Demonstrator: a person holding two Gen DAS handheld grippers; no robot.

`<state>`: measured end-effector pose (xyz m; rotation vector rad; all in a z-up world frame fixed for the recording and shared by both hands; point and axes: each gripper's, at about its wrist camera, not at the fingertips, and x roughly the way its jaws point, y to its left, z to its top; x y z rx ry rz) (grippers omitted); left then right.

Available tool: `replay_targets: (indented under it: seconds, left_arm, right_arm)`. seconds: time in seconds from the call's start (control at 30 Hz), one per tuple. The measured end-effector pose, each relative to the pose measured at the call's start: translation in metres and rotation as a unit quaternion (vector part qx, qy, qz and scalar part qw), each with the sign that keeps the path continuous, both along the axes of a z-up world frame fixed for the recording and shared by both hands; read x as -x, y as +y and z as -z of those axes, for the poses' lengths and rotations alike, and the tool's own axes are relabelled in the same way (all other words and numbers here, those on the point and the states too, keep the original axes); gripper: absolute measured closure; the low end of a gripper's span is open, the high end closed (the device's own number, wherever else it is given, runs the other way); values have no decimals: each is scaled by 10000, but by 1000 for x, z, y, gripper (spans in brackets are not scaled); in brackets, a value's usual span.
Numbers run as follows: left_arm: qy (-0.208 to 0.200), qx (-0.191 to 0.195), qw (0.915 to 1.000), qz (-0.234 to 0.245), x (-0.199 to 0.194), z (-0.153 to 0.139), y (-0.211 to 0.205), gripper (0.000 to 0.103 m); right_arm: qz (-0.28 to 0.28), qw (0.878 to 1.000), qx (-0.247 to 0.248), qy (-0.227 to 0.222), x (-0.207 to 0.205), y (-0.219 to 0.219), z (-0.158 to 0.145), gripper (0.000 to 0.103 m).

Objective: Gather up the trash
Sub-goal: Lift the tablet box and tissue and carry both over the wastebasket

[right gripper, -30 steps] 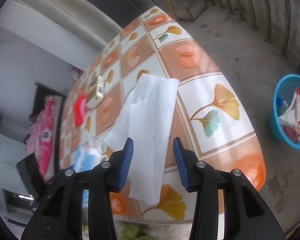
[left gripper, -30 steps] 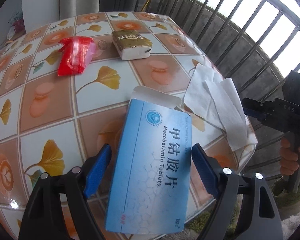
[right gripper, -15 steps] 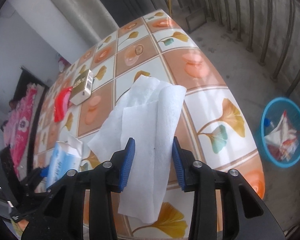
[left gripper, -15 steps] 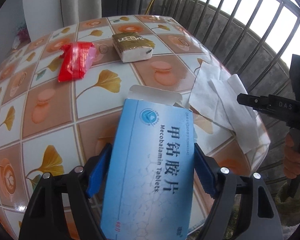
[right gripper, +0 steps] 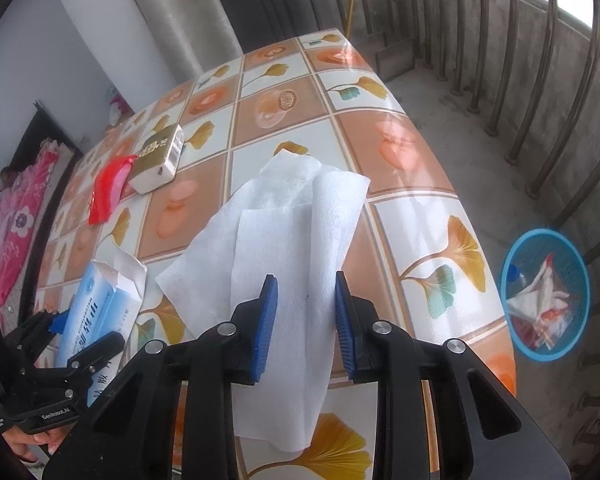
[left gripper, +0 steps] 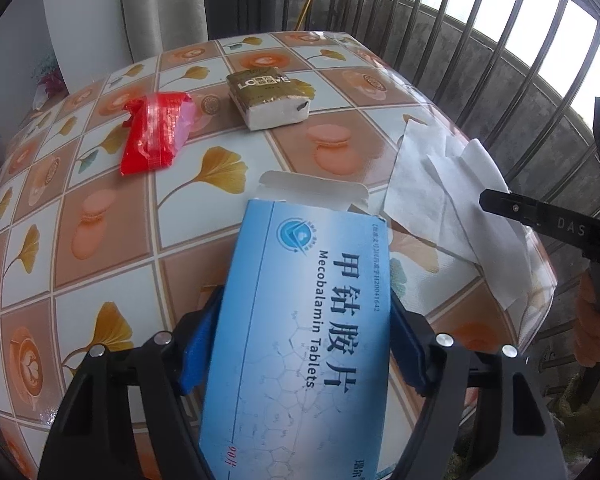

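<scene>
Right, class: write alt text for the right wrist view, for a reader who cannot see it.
The right claw is closing around a white paper tissue draped over the edge of a table with a ginkgo-leaf tile pattern. To its left, the left claw holds a blue tablet box; a blue trash basket sits on the floor at right.

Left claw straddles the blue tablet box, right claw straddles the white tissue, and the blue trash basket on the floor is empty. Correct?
Not quite. The blue trash basket is not empty: the right wrist view shows crumpled white and red trash inside it. The rest holds: left claw around the blue tablet box, right claw closing around the white tissue.
</scene>
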<state>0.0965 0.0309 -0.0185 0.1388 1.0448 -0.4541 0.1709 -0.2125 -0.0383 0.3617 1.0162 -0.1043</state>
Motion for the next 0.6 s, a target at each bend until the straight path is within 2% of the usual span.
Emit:
replay_targets:
  seconds: [0.17, 0.27, 0.33, 0.6]
  left_arm:
    - [-6, 50, 10000, -64, -1, 0, 3, 31]
    - [-2, 62, 9999, -100, -2, -1, 4, 32]
    - [-28, 54, 9999, -110, -2, -2, 5, 32]
    - [-253, -33, 9996, -103, 2, -11, 4, 32]
  right_arm:
    - [-21, 9997, 219, 59, -2, 5, 0, 82]
    - [-33, 9997, 242, 91, -2, 7, 0, 90]
    - [16, 9998, 170, 112, -1, 4, 1, 99]
    - [124, 9995, -297, 37, 5, -4, -3, 103]
